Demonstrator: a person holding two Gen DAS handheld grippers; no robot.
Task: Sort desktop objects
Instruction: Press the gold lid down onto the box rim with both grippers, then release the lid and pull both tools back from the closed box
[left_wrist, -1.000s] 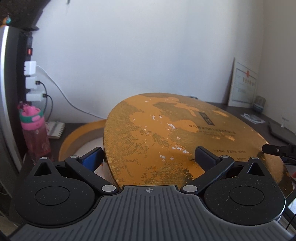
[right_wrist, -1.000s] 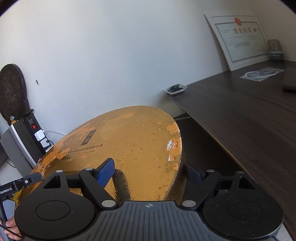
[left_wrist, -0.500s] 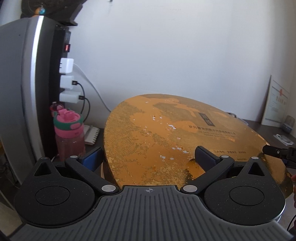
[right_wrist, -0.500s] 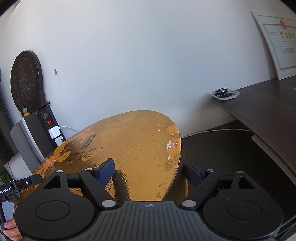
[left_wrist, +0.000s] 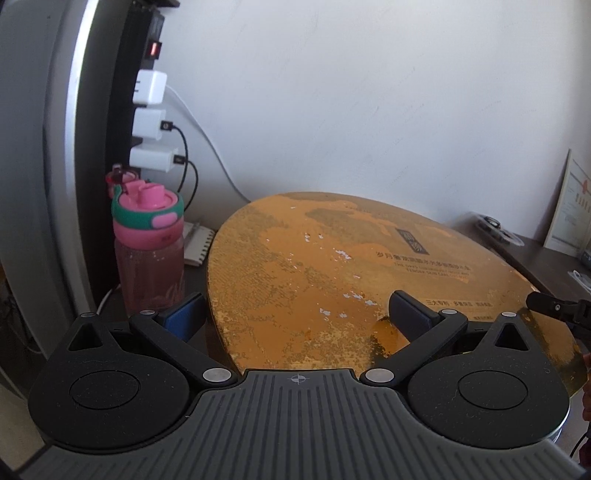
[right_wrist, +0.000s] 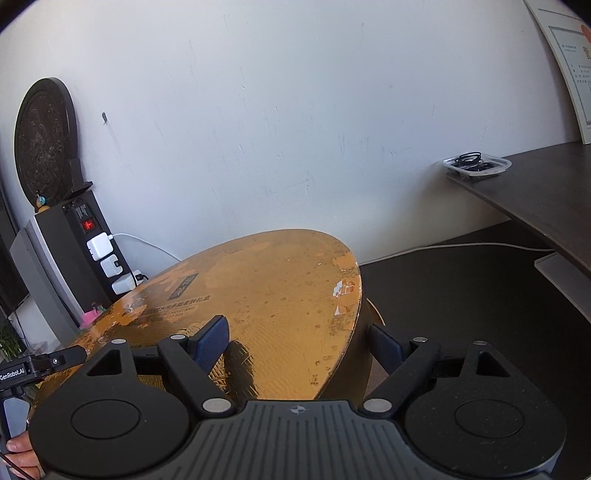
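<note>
- Round gold-and-orange gift-box lid (left_wrist: 332, 266), flat and worn, with white chips in its printed foil, is held up between both grippers, over a dark lower surface by the white wall
- Left gripper (left_wrist: 299, 314) has one blue-padded finger (left_wrist: 184, 317) below the lid's edge and the other finger (left_wrist: 410, 314) lying on the top face; the jaws stand wide and are clamped on the lid's near rim
- Right gripper (right_wrist: 295, 343) grips the opposite edge the same way, one finger (right_wrist: 210, 339) on the gold top and one against the dark side wall, jaws wide and closed on the lid
- Writing on the lid: a dark square seal mark, a row of Chinese characters beneath it and two lines of small English capitals; only "AND" and "BOX" can be made out in the right wrist view
- "GenRobot.AI" is printed in white on the left gripper's black body, at the left edge of the right wrist view
- Pink translucent water bottle with a green-banded pink cap (left_wrist: 147, 251) stands upright just left of the lid
- Behind the bottle a black upright power strip (left_wrist: 147, 92) has a lit red switch and three white plug-in chargers
- Framed white certificate with a red emblem (right_wrist: 569, 66) leans on the wall above the dark wooden desk (right_wrist: 546, 192); its text is too small to read
</note>
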